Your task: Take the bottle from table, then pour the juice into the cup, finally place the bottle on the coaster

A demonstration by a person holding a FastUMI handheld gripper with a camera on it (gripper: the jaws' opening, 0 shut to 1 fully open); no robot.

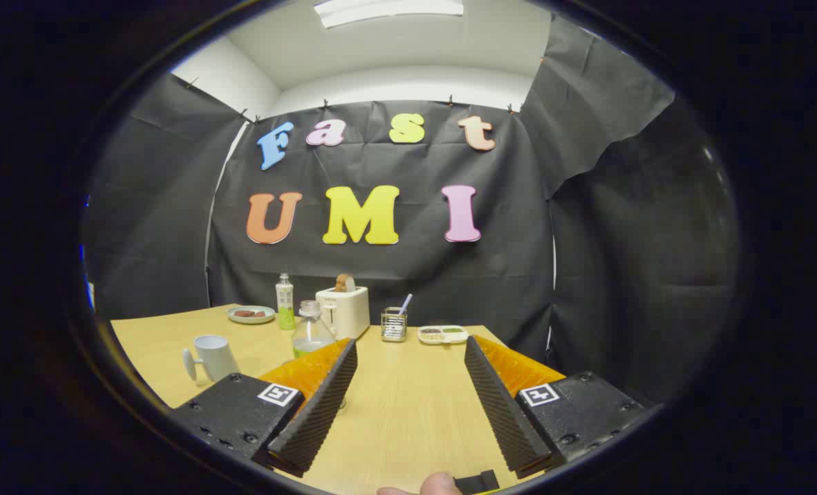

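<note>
Gripper (410, 357) is hanging above the wooden table (408, 412) w/ its fingers spread wide apart, gripping nothing; bare tabletop is showing between them. A fingertip (439, 483) of the person is poking in at the very bottom, btwn the finger bases. The clear juice bottle (311, 332), no cap visible, w/ a little pale yellow-green liquid low inside, is standing upright just behind the tip of the left finger, which is partly covering its lower body; can't tell if they're touching. The white cup (214, 357) w/ a handle on its left side is sitting further left of the bottle, beside the left finger's body, and apart from it. Beyond the fingers, toward the back of the table: a white toaster (344, 311) w/ a slice of bread (344, 282) sticking up out of it, a second, taller bottle (284, 302) w/ green drink standing left of the toaster, and a small plate (251, 315) w/ something dark on it further left. Right of the toaster a metal mesh holder (394, 325) is carrying a thin utensil, and next to that a white divided tray (442, 335) w/ small bits of food is lying near the table's far edge.
</note>
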